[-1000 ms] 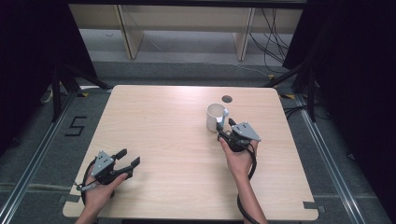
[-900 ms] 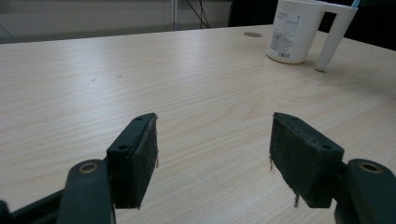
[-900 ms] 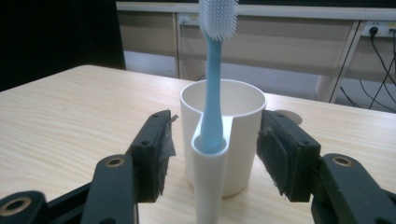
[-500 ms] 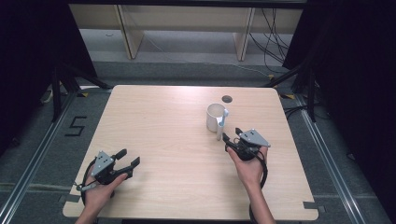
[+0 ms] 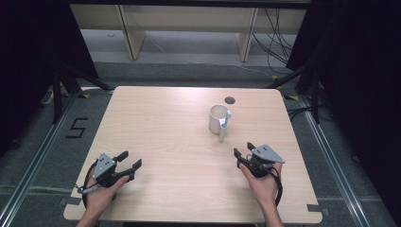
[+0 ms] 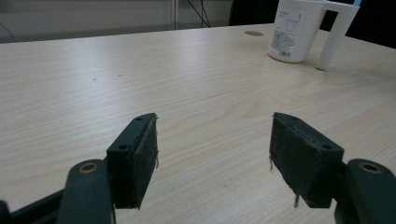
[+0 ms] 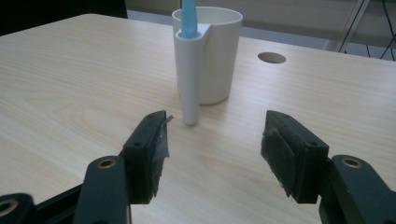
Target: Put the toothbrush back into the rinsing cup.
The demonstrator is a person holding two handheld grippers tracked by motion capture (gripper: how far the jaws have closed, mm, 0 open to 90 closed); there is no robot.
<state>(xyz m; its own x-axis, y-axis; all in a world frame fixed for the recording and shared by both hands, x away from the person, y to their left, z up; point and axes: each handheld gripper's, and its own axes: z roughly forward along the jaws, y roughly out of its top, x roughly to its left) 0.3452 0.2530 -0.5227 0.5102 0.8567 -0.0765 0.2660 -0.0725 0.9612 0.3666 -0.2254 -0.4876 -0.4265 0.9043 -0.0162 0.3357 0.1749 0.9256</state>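
Cup (image 5: 217, 118), white, stands upright on the pale wooden counter (image 5: 165, 118), right of centre in the high view, just below a small round hole (image 5: 230, 100) in the board; a tubular holder runs down its side to the counter, and a blue stick (image 7: 188, 17) pokes out of the top of that tube; a printed label (image 6: 285, 35) shows on the cup's wall in the left gripper view. Right gripper (image 5: 242, 152) rests low at the lower right of the high view, near the cup but clear of it; its fingers (image 7: 149, 149) have just been opening and now stand wide apart with only bare wood between them. Left gripper (image 5: 130, 160) sits at the lower left, well apart from the cup; its fingers (image 6: 135, 158) are spread too, holding nothing.
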